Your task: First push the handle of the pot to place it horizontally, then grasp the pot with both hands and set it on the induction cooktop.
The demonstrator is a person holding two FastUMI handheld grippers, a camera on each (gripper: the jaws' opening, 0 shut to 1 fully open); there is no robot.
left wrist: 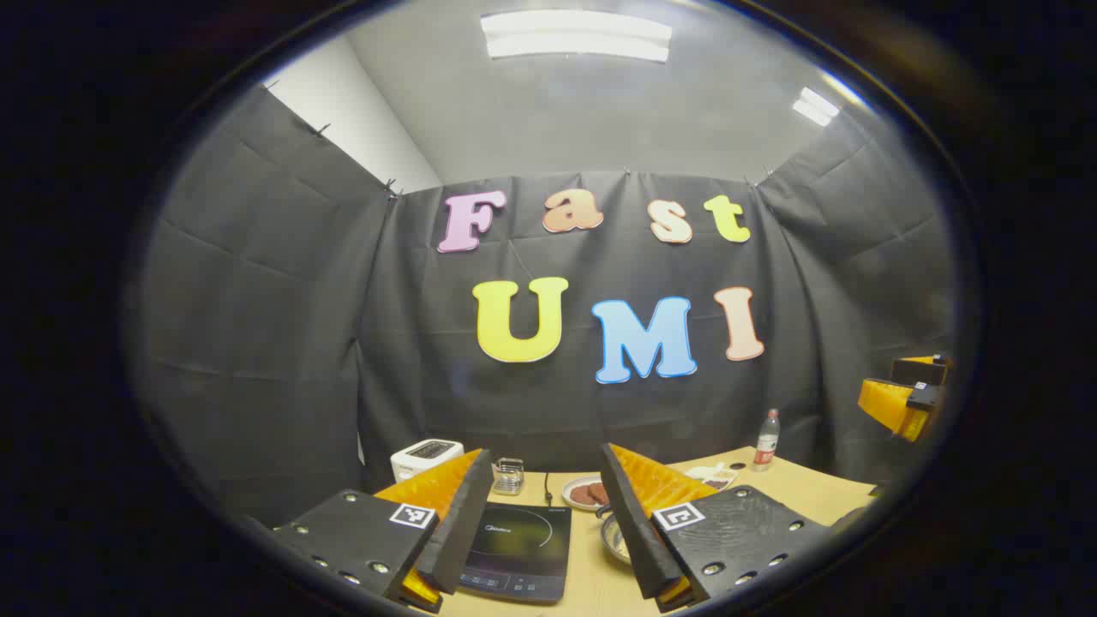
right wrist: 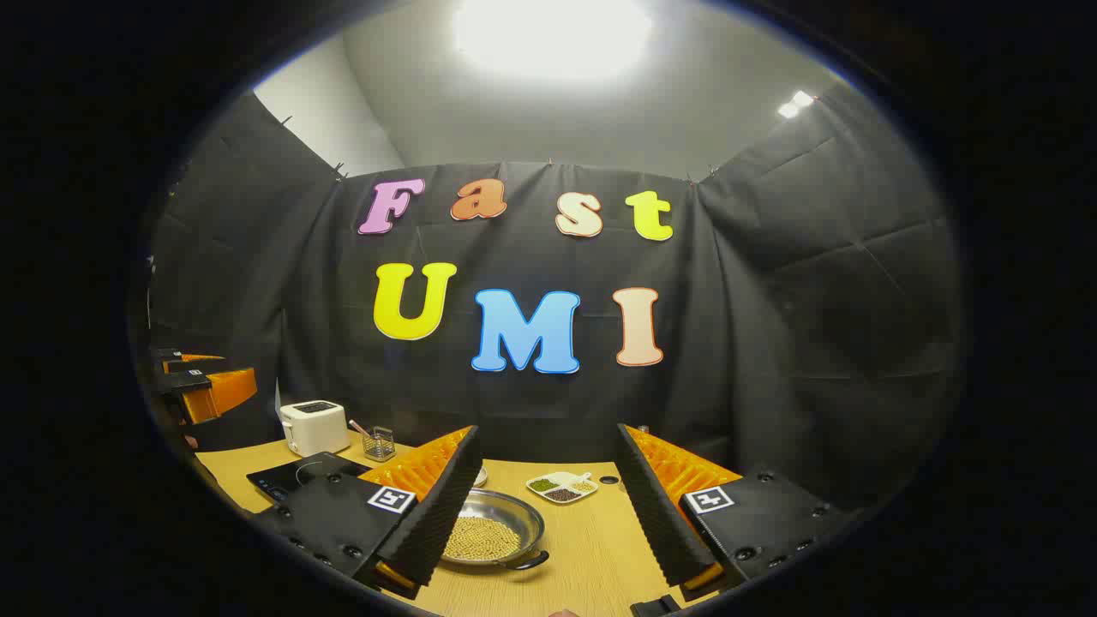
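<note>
Left tool: jaws wide apart, nothing between them; held above the near edge of the desk, aimed at the induction cooktop.
Right tool: jaws spread wide, empty; it hangs over the pot.
Pot: a shallow metal pan of small yellow grains, on the desk in the right gripper view, just right of the right tool's left finger, with a dark handle on its near rim. In the left gripper view its rim peeks out right of the cooktop.
Cooktop: black, flat on the desk, left of the pot, apart from it.
Step, as I judge it: nothing started; the handle push comes first.
Risk 1: a hard shove on the handle could slide or tip the pot and scatter the grains.
Risk 2: uneven lifting by the 2 tools could tilt it and spill.
Risk 3: the plate and toaster sit near the cooktop's far side and could be knocked.
Counts: 2 tools, 1 pot, 1 cooktop, 1 toaster, 1 bottle, 1 plate, 1 divided dish, 1 wire rack.
</note>
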